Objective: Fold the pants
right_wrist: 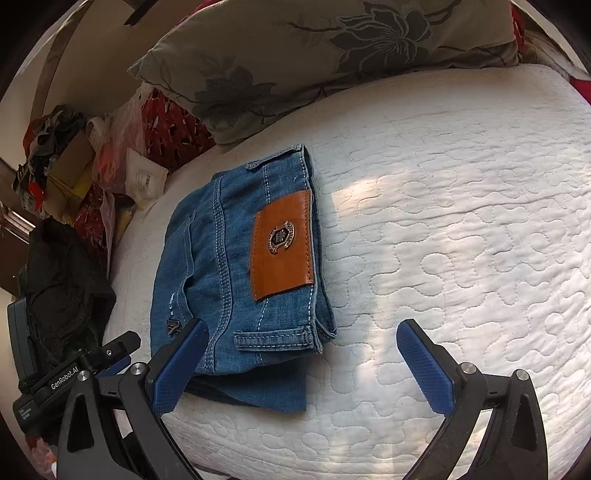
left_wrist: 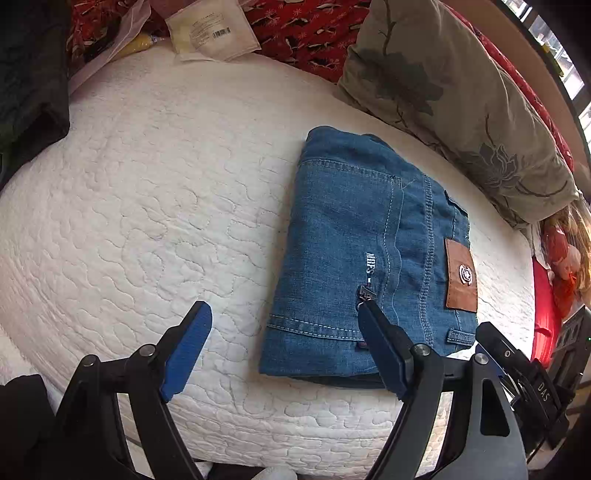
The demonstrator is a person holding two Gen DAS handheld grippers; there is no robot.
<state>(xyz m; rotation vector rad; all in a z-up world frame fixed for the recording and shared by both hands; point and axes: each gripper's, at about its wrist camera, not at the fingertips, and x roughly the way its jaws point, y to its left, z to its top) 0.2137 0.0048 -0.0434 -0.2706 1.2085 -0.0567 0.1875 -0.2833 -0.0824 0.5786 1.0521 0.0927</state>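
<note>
Around the folded jeans the white quilted mattress lies bare on the side away from the flowered pillow and along their near edge. The pillow crowds one long side just beside them; a black garment and packets sit well apart beyond.

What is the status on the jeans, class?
Left gripper and right gripper open, empty. Jeans folded compact on white quilt. Nothing in the way.

Home bedroom: quilted mattress, floral pillow, clutter.
</note>
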